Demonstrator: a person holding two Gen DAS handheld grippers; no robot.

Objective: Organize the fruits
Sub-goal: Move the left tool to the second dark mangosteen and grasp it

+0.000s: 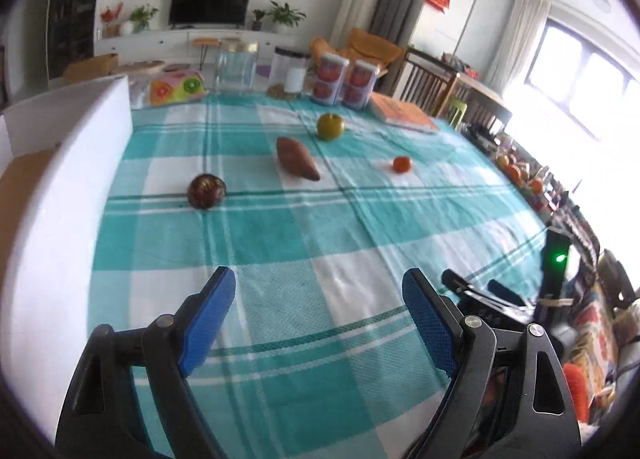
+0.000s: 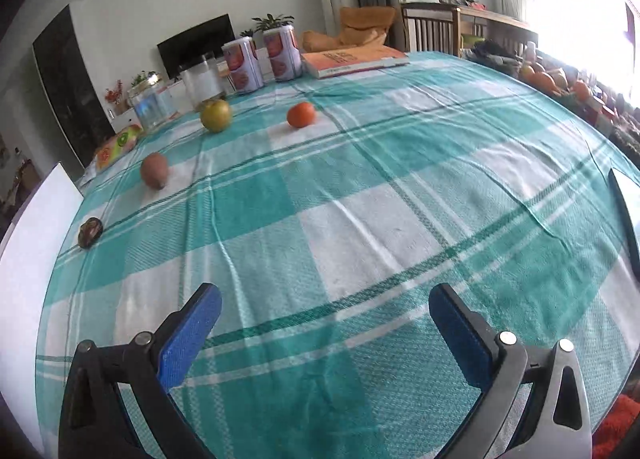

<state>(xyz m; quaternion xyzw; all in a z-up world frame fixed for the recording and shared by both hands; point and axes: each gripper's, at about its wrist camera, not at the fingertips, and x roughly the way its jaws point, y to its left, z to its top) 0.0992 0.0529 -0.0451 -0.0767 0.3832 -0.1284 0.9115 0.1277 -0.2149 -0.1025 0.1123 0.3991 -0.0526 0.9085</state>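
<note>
Opening stage of the fruit sort. Left tool and right tool both hang above the near part of the table, each with its blue pads spread wide and nothing between them. Four items lie apart on the checked cloth toward the far-left portion: a dark round fruit nearest the white box at the left edge, a brown sweet potato beyond it, a green apple farther back, and a small orange fruit to the right. No item appears collected yet. The next move probably calls for reaching forward with one tool, centring the pads on a single fruit, and closing gently, since the round ones may roll.
</note>
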